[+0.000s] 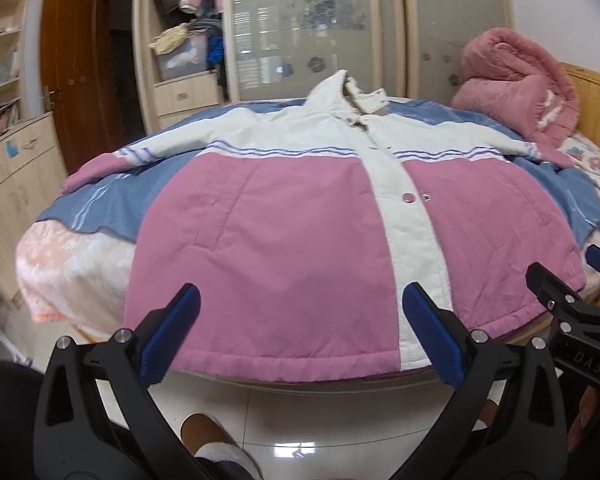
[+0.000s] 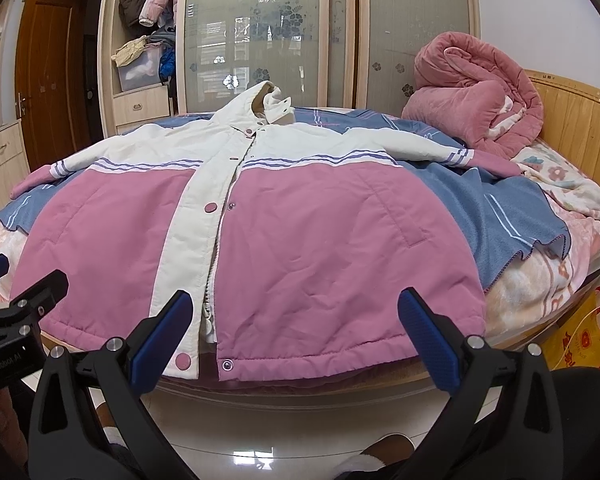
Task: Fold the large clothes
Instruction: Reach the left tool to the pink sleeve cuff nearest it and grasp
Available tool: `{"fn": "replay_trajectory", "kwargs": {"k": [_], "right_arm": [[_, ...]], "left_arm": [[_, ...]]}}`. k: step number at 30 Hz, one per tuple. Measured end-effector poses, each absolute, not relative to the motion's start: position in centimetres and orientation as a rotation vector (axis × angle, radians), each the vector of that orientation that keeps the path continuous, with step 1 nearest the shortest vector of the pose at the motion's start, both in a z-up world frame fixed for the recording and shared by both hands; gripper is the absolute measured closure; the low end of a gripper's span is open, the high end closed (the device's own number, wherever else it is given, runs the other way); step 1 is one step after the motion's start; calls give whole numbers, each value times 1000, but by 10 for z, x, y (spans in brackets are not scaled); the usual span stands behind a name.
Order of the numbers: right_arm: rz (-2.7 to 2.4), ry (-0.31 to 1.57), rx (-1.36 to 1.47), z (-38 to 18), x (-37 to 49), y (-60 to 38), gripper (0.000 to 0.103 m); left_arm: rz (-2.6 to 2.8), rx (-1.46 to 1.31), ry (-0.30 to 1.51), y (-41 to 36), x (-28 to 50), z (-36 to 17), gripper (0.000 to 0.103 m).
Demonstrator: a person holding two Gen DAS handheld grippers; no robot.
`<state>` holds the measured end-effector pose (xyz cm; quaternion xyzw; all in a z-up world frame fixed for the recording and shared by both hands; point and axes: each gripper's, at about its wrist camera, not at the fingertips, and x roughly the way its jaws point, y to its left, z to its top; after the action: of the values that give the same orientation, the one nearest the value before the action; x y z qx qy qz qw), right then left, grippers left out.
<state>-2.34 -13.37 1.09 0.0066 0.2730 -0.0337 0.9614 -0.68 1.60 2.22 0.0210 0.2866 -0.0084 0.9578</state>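
A pink and white hooded jacket (image 1: 292, 216) lies flat, front up, on a blue blanket (image 1: 112, 200) on the bed, sleeves spread to both sides, hem hanging at the near edge. It also shows in the right wrist view (image 2: 308, 248). My left gripper (image 1: 302, 320) is open and empty, hovering just before the hem's left half. My right gripper (image 2: 296, 326) is open and empty before the hem's right half, near the bottom snaps. The right gripper's fingers show at the right edge of the left wrist view (image 1: 560, 296).
A rolled pink quilt (image 2: 476, 100) sits at the bed's head by the wooden headboard (image 2: 576, 120). A wardrobe with glass doors (image 2: 260, 40) stands behind. Cabinets (image 1: 8, 176) line the left wall. A yellow bag (image 2: 584, 332) lies at the right. Tiled floor and my slippers lie below.
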Motion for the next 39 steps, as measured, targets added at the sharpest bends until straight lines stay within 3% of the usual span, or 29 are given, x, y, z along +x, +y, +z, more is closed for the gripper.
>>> {"fn": "replay_trajectory", "kwargs": {"k": [5, 15, 23, 27, 33, 39], "right_arm": [[-52, 552, 39, 16, -22, -136, 1], [22, 550, 94, 26, -19, -142, 1], [33, 546, 139, 29, -10, -149, 1], [0, 573, 114, 25, -1, -151, 1], [-115, 639, 87, 11, 15, -163, 1], [-130, 672, 84, 0, 24, -165, 1]], "left_arm": [[-193, -201, 680, 64, 7, 28, 2], [-50, -425, 451, 213, 10, 109, 2], [-10, -811, 405, 337, 82, 140, 2], [58, -773, 421, 357, 131, 136, 2], [145, -706, 493, 375, 179, 88, 2], [128, -919, 508, 417, 192, 48, 2]]}}
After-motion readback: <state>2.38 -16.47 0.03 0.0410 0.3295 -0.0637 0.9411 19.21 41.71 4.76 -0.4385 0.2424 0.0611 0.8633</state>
